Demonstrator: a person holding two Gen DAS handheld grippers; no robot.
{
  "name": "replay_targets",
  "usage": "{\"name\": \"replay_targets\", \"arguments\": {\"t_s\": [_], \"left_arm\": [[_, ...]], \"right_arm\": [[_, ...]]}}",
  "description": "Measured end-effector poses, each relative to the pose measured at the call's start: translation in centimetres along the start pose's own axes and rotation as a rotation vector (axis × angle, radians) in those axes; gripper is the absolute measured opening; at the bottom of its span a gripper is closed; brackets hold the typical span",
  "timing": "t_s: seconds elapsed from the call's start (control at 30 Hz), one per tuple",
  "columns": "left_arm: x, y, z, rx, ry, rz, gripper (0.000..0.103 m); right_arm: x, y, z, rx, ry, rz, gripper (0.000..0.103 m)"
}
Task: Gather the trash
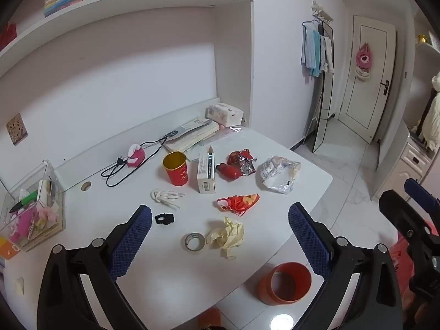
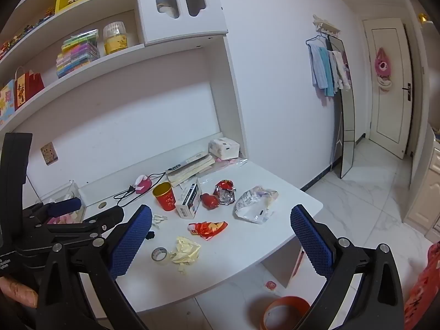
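While both jaw pairs are held apart and empty, left gripper [image 1: 220,231] and right gripper [image 2: 221,232] are poised above the desk [image 1: 165,283]. Crumpled yellow paper [image 1: 226,236] is logged beside the tape roll [image 1: 194,242]; red wrapper [image 1: 238,203] just beyond; orange bin [image 1: 284,283], seemingly floor-standing, past the near edge.

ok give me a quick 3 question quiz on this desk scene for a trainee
1. True or false: the left tool is shut on a piece of trash.
2. Multiple choice: what lies directly beside the crumpled yellow paper on the desk? A) tape roll B) tissue pack C) green marker
3. Short answer: where does the orange bin stand relative to the desk?

Key
1. False. Both the left tool and the right tool are open and hold nothing.
2. A
3. On the floor, below the desk's near edge.
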State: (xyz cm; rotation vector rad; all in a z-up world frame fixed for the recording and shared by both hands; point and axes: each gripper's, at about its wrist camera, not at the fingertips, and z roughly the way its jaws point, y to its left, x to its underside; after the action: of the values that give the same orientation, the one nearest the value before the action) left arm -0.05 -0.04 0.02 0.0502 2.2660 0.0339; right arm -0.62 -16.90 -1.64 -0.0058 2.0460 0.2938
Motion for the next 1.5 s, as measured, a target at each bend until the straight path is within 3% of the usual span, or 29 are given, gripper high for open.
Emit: {"name": "replay_targets", "arguments": {"t_s": [1.5], "left_arm": [[0.89, 0.35, 0.05, -0.014, 0.031, 0.005, 0.098]], "right_arm": [[0.16, 0.69, -0.31, -0.001, 0.001, -0.001, 0.098]]}}
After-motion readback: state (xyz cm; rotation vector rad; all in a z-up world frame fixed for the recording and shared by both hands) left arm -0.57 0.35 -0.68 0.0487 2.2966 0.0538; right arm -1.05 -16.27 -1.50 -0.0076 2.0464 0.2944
